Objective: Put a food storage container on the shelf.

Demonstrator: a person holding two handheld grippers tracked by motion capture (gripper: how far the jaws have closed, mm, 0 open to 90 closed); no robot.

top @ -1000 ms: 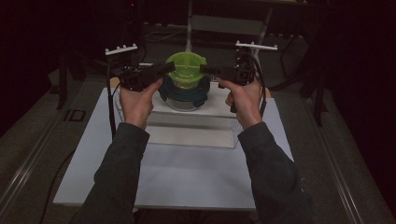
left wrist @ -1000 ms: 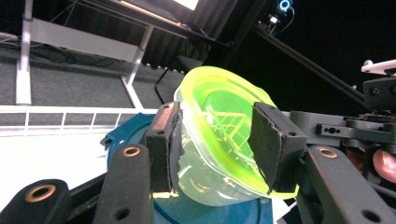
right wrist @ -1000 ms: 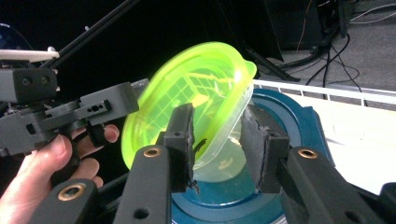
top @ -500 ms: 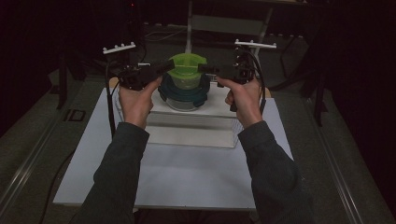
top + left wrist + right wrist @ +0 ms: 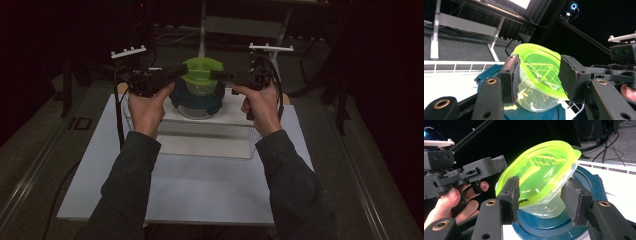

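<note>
The green-lidded container (image 5: 201, 76) is stacked on the blue-lidded one (image 5: 197, 97), centred between both grippers. The left gripper (image 5: 177, 74) jaws flank it, parted wide; the right gripper (image 5: 216, 75) jaws, just opening, bracket it without pressing.

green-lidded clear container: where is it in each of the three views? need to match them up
High view: green-lidded container sits upper centre, between the two grippers, on the blue-lidded container.
Left gripper view: container at centre, tilted, between this gripper's own jaws.
Right gripper view: container at centre, tilted, between this gripper's own jaws.
Shared landmark: the blue lid directly beneath it.
</note>
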